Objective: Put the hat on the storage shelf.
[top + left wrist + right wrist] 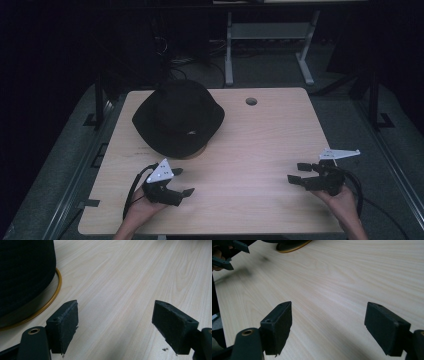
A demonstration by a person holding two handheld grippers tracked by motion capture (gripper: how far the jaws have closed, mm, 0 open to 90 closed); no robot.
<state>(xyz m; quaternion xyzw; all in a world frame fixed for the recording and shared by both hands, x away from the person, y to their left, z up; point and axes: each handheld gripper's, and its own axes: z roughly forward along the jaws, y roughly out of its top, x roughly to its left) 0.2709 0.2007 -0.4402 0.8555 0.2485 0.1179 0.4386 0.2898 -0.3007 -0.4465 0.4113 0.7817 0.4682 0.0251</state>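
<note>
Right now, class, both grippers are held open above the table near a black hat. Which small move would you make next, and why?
Probably ease the left gripper forward toward the black hat. It is the nearer one, its jaws stand open with nothing between them, and the hat sits on a gold-rimmed base just ahead and to its left. The right gripper is farther off, also open.

No readable text, label, brand, number or sign appears on the black hat [177,117], claws or bench [260,150].
</note>
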